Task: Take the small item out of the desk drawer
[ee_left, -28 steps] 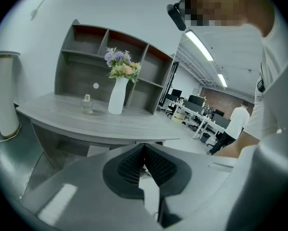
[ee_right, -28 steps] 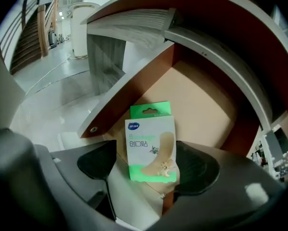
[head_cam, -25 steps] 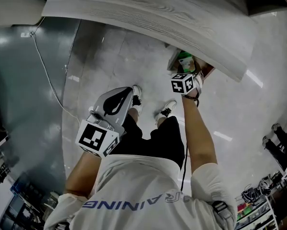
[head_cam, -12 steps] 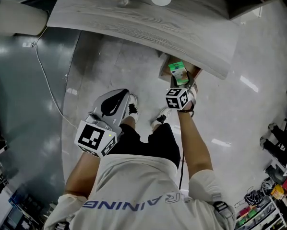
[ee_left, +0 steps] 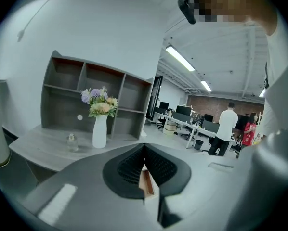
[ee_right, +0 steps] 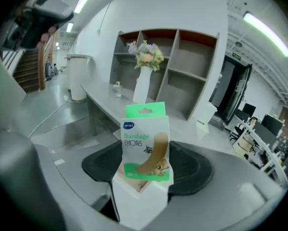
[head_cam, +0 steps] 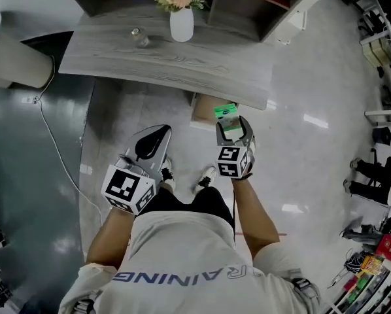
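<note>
Since a second earlier, the right gripper point(head_cam: 233, 131) had lifted away from the open light wooden drawer point(head_cam: 201, 112). Its jaws, part-way apart, clamped the white-and-green cardboard bandage box point(ee_right: 146, 141), which stood upright between them, out of the drawer and just in front of it. Beside it, the left gripper point(ee_left: 144, 160) hovered with its jaws closed together, holding nothing. Beyond, the grey wood-grain desk point(head_cam: 182, 61) carried a small glass bottle point(head_cam: 139, 38) and a white vase of flowers point(head_cam: 181, 25).
</note>
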Demonstrator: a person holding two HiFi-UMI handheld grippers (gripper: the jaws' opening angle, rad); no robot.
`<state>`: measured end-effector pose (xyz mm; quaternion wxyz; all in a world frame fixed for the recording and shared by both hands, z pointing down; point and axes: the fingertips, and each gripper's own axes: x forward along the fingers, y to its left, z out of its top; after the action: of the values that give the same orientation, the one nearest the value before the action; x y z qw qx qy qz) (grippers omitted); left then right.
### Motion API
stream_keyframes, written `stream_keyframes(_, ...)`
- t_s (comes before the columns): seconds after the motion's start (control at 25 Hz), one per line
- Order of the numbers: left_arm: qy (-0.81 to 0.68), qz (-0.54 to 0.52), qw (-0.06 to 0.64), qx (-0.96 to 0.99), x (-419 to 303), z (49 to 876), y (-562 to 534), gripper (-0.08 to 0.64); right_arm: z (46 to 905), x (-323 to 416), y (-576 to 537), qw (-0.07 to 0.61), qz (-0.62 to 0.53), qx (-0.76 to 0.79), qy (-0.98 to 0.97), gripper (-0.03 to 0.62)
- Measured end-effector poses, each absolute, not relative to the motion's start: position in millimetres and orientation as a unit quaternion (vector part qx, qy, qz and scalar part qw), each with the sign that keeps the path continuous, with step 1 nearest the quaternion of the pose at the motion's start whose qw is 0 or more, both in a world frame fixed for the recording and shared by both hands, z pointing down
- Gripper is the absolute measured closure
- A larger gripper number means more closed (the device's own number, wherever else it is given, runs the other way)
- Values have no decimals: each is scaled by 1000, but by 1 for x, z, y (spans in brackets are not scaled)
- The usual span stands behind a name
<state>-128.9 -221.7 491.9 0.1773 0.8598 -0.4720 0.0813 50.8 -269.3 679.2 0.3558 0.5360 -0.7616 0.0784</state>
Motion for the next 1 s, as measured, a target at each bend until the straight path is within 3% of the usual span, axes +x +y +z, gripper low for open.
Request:
stream_keyframes(0.48,-425,25,114,897,-78,409,-217,561,486,96,-230,202,58,604,-768,275)
stream_keyframes(1.0,-395,-4,64,916,-43,356,-218,561,350,133,-210,87,-4,632,-771,275)
